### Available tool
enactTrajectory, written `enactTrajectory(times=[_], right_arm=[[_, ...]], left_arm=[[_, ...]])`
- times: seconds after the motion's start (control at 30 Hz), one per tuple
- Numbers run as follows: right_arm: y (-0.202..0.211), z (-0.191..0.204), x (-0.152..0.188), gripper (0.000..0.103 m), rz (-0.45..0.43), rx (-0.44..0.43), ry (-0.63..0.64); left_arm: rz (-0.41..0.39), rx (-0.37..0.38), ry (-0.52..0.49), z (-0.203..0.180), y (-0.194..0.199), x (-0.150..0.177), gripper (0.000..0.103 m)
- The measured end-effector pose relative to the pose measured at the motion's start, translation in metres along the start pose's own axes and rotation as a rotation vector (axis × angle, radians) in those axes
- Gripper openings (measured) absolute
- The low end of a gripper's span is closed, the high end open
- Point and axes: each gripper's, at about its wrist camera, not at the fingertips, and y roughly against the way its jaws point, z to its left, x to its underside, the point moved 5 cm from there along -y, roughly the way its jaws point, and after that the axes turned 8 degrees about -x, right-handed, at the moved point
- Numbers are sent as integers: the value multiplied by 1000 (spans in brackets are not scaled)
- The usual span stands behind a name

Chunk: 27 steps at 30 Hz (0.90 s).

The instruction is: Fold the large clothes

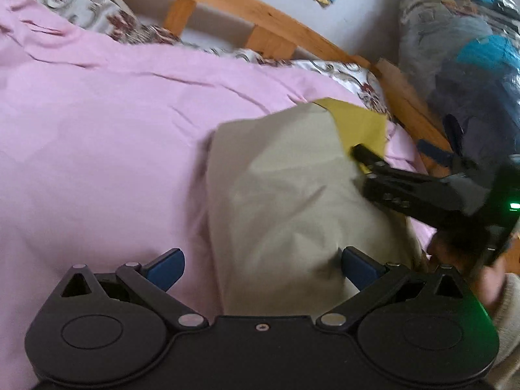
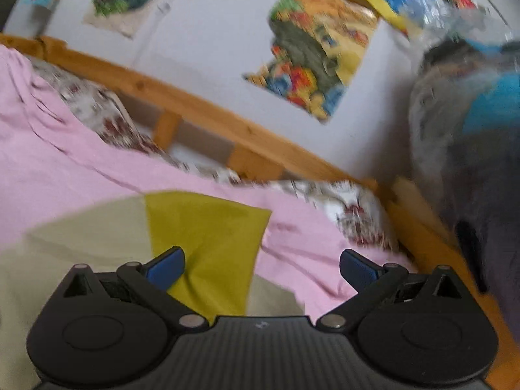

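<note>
**One garment, two claws, one bed**

Left wrist view — one left claw (image 1: 261, 268), released, blue pads straddling one beige-and-olive garment (image 1: 286, 195) on one pink sheet (image 1: 97, 136); right claw (image 1: 360, 156) beyond, grip unclear.

Right wrist view — right claw (image 2: 261, 268) released above the garment (image 2: 208, 227); one wooden bed rail (image 2: 195, 104); several wall pictures (image 2: 312, 61).

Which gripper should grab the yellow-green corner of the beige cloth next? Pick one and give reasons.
Right. The right gripper is open with the yellow-green corner directly ahead, one blue finger already over it. The left gripper, also open, sits at the beige cloth's near edge, far from that corner.
</note>
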Motion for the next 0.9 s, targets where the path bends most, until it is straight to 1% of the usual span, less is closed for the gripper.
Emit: enactTrajectory(times=[0.13,0.27,0.37,0.53,0.6,0.63,0.7,0.77,0.9], right_arm=[[-18,-7,34,103,42,10,-37],[-32,-19,55,103,64,-19,-142],[-37,-22,61,103,77,-33,-175],[-39,-21,62,103,84,-34,-167],[-40,-27,59,103,95,-68,-191],[-37,-32,57,103,108,-89,-210],[-23,-40,48,103,123,-76,-224],[-2,-44,42,103,131,-65,-206],[52,-37,38,103,133,-106,-176]], left_arm=[[39,49,7,-5,-24,7,102],[76,87,66,-5,-43,13,102],[60,74,27,-11,-45,14,102],[49,42,-9,-14,-44,14,102],[53,27,-20,-16,-42,11,102],[51,18,-28,-17,-40,9,102],[41,-15,-51,-21,-32,8,102],[27,-31,-73,-23,-22,7,102],[32,-37,-90,-27,-5,11,102]])
